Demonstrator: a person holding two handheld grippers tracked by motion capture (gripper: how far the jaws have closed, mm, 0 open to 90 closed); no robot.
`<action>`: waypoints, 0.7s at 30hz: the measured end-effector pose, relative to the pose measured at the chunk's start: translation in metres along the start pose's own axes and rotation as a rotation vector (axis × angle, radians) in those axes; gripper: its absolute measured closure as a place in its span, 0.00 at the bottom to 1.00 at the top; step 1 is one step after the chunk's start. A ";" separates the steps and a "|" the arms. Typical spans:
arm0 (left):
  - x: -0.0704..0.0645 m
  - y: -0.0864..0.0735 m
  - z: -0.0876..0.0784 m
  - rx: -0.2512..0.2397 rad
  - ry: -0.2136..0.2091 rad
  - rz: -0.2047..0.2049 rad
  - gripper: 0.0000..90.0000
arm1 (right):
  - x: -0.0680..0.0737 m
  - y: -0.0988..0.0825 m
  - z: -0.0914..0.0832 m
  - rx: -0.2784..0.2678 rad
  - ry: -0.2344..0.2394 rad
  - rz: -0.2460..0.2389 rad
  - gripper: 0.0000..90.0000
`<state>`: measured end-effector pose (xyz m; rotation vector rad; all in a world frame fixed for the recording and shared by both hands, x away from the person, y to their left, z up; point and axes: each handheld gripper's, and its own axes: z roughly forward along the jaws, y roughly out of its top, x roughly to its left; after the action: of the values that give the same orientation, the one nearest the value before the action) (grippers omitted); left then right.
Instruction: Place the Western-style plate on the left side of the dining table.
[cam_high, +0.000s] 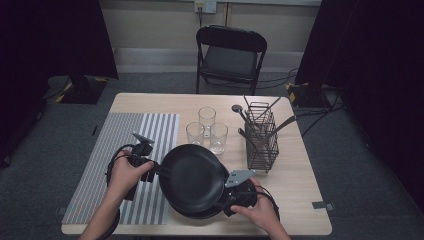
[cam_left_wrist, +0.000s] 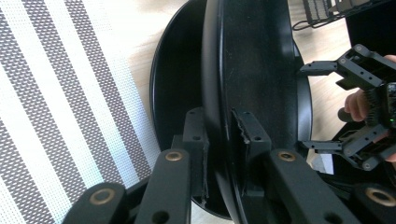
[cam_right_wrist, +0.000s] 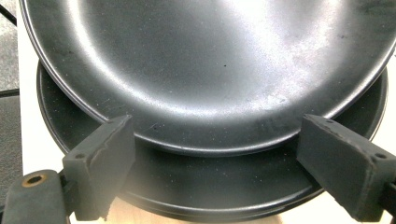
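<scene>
High view: two black plates sit stacked near the front edge of the table (cam_high: 295, 210). The upper plate (cam_high: 192, 177) is tipped up off the lower plate (cam_high: 200, 214), its left rim raised in the left tongs (cam_high: 150, 167) and its right side low, by the right tongs (cam_high: 231, 196). Round as it is, the plate has no long axis of its own; its face looks up and towards the right. Three glasses (cam_high: 206, 131) stand just behind it and a wire rack (cam_high: 261, 139) of utensils stands to the right. The risk I see is the raised rim swinging back into the glasses if the lift goes wide.

Left gripper view: the left tongs (cam_left_wrist: 219, 130) are pinched on the rim of the upper plate (cam_left_wrist: 254, 79), one pad on each face, so the plate shows nearly edge-on. The bite is shallow, right at the lip. A smooth plate held this way could pivot or slide out and drop onto the lower plate (cam_left_wrist: 173, 93), chipping either. The striped mat (cam_left_wrist: 60, 102) lies to the side, and the right tongs (cam_left_wrist: 322, 107) wait opposite with their jaws apart.

Right gripper view: the right tongs (cam_right_wrist: 215, 154) stand wide open, the pads either side of the near rim of the upper plate (cam_right_wrist: 210, 70) and not pressing on it. The lower plate (cam_right_wrist: 210, 186) lies flat beneath. Closing here might catch both rims together.
</scene>
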<state>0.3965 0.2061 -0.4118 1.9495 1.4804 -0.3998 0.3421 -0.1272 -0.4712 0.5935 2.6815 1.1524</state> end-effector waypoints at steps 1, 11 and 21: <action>0.000 0.000 0.000 0.001 -0.002 -0.003 0.86 | 0.000 0.000 0.000 -0.001 -0.001 -0.007 0.12; -0.005 0.001 -0.001 -0.015 0.002 -0.023 0.87 | 0.000 -0.001 0.001 -0.004 0.003 -0.008 0.12; -0.004 0.000 0.003 -0.035 0.005 -0.043 0.86 | 0.000 -0.002 0.001 -0.021 0.005 -0.002 0.12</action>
<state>0.3957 0.2014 -0.4116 1.8961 1.5247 -0.3856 0.3421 -0.1285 -0.4733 0.5852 2.6698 1.1821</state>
